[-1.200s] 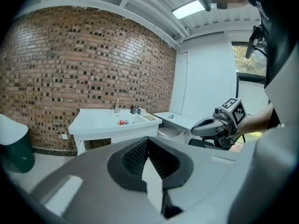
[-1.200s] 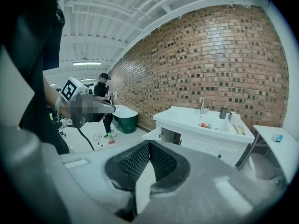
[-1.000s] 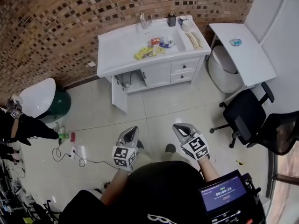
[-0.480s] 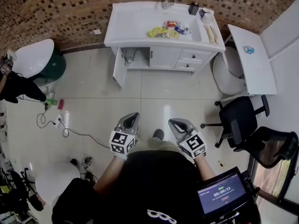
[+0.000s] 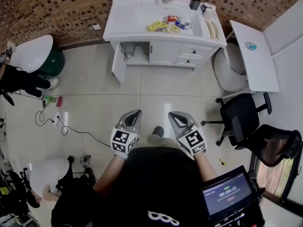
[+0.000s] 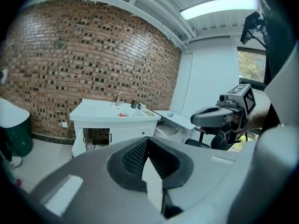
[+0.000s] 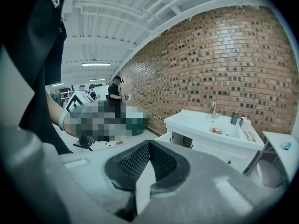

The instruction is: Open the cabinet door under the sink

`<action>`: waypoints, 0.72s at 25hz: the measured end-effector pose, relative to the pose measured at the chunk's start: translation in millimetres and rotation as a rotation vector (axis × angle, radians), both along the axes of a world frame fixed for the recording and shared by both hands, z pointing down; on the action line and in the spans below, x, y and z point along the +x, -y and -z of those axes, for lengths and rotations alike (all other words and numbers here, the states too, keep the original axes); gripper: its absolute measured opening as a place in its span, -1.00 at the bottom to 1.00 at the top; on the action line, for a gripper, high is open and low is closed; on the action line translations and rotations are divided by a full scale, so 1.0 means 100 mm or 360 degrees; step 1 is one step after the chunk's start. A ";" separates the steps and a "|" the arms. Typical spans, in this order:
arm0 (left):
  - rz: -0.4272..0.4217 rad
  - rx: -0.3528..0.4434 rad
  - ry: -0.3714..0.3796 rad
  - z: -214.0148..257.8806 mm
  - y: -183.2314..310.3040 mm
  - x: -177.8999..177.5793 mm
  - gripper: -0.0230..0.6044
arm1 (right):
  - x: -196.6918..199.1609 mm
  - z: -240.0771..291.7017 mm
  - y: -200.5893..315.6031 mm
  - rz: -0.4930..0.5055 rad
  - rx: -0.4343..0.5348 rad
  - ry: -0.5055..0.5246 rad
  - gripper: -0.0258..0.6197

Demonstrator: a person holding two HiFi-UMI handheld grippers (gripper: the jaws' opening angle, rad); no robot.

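Note:
The white sink cabinet [image 5: 163, 53] stands against the brick wall, far ahead of both grippers. Its left door [image 5: 115, 63] is swung open, showing pipes inside; the door beside it [image 5: 164, 54] is closed. My left gripper [image 5: 133, 113] and right gripper [image 5: 174, 116] hover side by side over the tiled floor, near my body, both shut with nothing in them. In the left gripper view the cabinet [image 6: 114, 121] with its open door [image 6: 76, 142] is small beyond the shut left gripper [image 6: 148, 140]. In the right gripper view the right gripper [image 7: 149, 144] points toward the cabinet [image 7: 210, 133].
Packets and bottles lie on the sink counter [image 5: 124, 18]. A white tub and green bin [image 5: 35, 56] stand left, with cables and a power strip [image 5: 61, 121] on the floor. Two black office chairs [image 5: 241, 116], a white table [image 5: 254, 56] and a round white bin [image 5: 227, 74] crowd the right. People [image 5: 21, 79] stand left.
The view has swung so the cabinet now sits square at the top. Both grippers stay shut and keep their places. A crouched person has come into view at bottom left.

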State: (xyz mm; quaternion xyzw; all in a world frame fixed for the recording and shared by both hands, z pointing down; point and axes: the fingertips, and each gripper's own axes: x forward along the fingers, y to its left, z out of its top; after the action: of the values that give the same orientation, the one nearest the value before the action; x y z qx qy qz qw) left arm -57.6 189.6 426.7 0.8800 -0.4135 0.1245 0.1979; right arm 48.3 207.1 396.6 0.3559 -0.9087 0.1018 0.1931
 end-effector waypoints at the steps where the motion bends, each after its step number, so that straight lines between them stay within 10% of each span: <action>1: -0.0014 0.0004 0.0002 0.01 -0.02 0.03 -0.92 | 0.00 0.00 -0.01 -0.0003 0.0003 0.0006 -0.95; 18: -0.0112 0.0068 -0.0010 0.13 -0.13 0.35 -0.92 | 0.09 0.09 0.00 -0.0006 -0.0034 0.0198 -0.95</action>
State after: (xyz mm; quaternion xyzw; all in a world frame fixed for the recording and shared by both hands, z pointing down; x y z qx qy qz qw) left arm -22.4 202.2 414.2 0.8984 -0.3842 0.1198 0.1760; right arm 57.3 207.2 387.1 0.3487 -0.9171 0.1337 0.1398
